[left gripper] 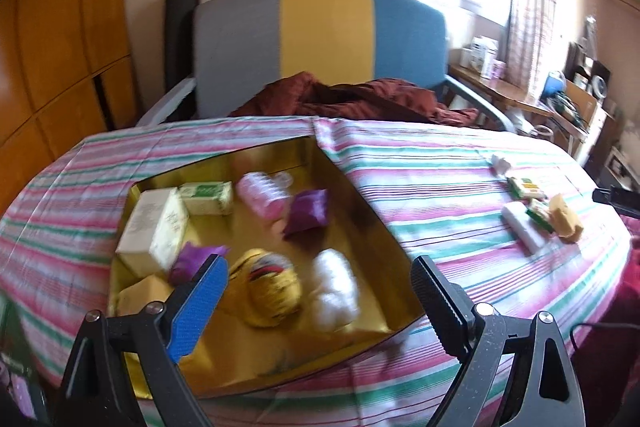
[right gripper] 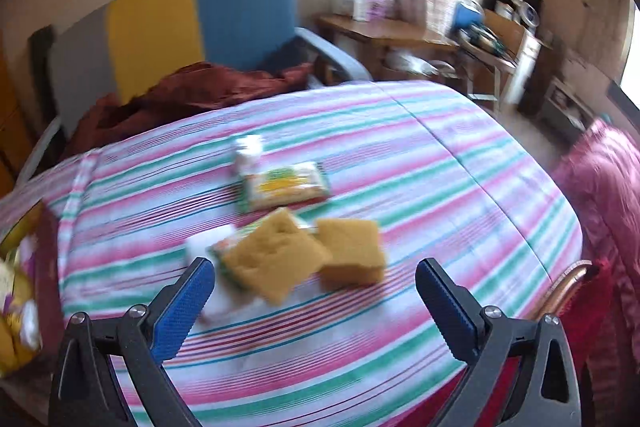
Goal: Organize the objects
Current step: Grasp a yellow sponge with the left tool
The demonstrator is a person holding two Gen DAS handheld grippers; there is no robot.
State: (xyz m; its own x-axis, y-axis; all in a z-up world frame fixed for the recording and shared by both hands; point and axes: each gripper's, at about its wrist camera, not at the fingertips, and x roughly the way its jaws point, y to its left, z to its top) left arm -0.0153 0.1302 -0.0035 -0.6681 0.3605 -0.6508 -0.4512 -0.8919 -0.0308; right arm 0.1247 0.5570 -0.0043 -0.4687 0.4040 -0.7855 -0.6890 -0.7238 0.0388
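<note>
A gold box (left gripper: 360,227) sits on the striped tablecloth and holds several items: a cream carton (left gripper: 154,227), a green-and-white packet (left gripper: 208,197), a pink roll (left gripper: 262,197), a purple pouch (left gripper: 308,213), a yellow ball (left gripper: 272,291) and a white wad (left gripper: 334,289). My left gripper (left gripper: 320,275) is open and empty above the box's near side. My right gripper (right gripper: 316,281) is open and empty just short of two yellow sponges (right gripper: 276,259) (right gripper: 352,251). Behind them lie a white block (right gripper: 204,247), a green-and-yellow packet (right gripper: 286,185) and a small white packet (right gripper: 248,151).
A grey, yellow and blue chair (left gripper: 320,39) with a dark red cloth (left gripper: 360,99) stands behind the table. A cluttered wooden desk (right gripper: 400,35) stands at the back right. Pink fabric (right gripper: 600,187) hangs at the right table edge.
</note>
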